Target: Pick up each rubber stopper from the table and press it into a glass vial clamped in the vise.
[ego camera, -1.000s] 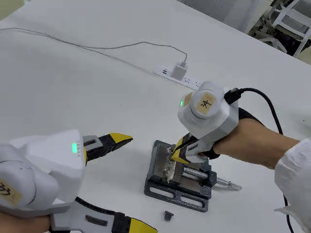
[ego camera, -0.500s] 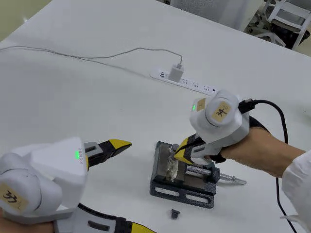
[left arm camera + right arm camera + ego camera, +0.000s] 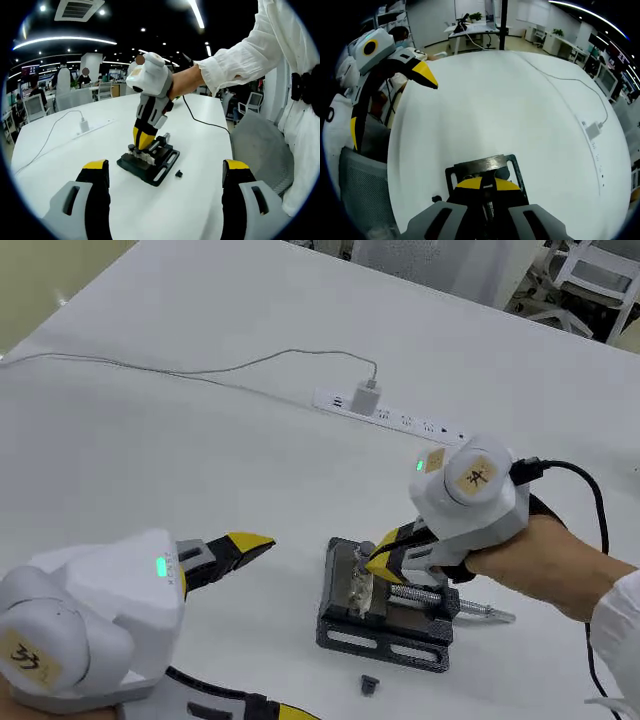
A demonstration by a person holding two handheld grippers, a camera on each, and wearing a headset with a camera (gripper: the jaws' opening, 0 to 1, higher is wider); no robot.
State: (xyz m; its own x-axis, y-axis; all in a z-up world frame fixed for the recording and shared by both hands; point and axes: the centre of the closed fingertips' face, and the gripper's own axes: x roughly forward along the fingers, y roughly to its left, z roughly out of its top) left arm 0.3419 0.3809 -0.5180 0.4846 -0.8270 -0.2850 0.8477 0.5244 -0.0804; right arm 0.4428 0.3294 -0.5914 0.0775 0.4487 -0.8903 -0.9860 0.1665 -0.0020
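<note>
A dark vise stands on the white table and clamps clear glass vials. My right gripper points down onto the vials' tops with its yellow tips together; whether they pinch anything is hidden. From its own view the shut tips cover the vise. One small dark rubber stopper lies on the table just in front of the vise, seen also as the stopper and the stopper. My left gripper hovers wide open to the vise's left, holding nothing, facing the vise.
A white power strip with a plugged charger and a long cable lies at the back of the table. The right gripper's black cord trails off to the right. A grey chair stands beside the table.
The head camera has shifted, so the whole picture has moved. My right gripper stays down on the vials and my left gripper stays open to the left.
</note>
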